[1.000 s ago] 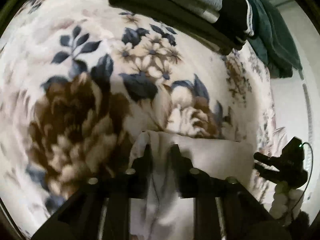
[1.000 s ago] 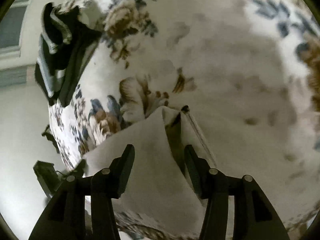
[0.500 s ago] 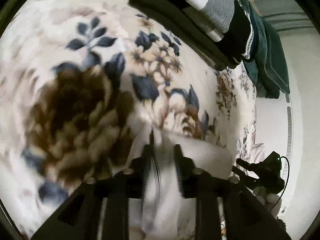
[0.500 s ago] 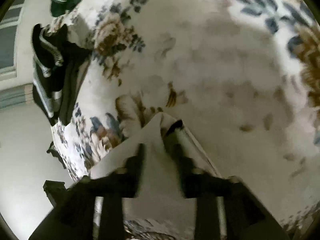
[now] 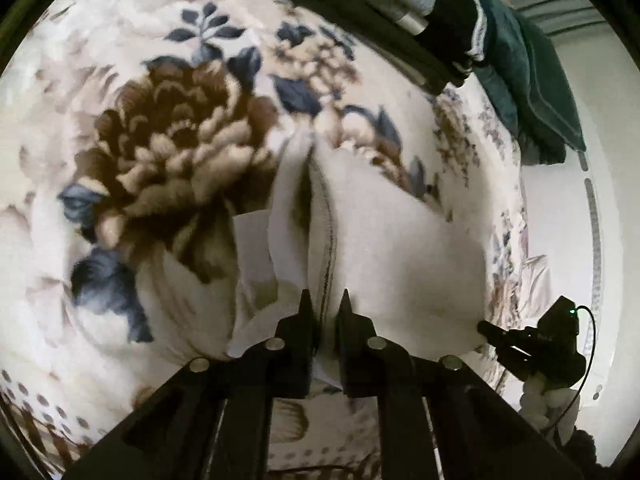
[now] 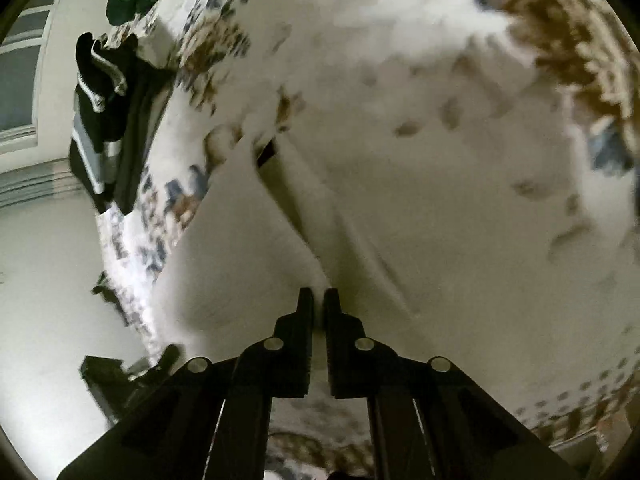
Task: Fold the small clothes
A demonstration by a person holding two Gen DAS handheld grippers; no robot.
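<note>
A small white garment lies on a floral blanket. My left gripper is shut on its near edge, with a seamed hem running up between the fingers, and holds the cloth lifted. In the right wrist view my right gripper is shut on another edge of the same white garment, which hangs taut between both grippers. The right gripper also shows at the lower right of the left wrist view.
A stack of folded dark and grey clothes lies at the far edge of the blanket, with a dark green garment beside it. The same pile shows at the left in the right wrist view. The bed edge drops to a pale floor.
Both grippers closed on the white garment's edges, the right from wide open, and lifted it off the blanket. The cloth now hangs stretched between them.
</note>
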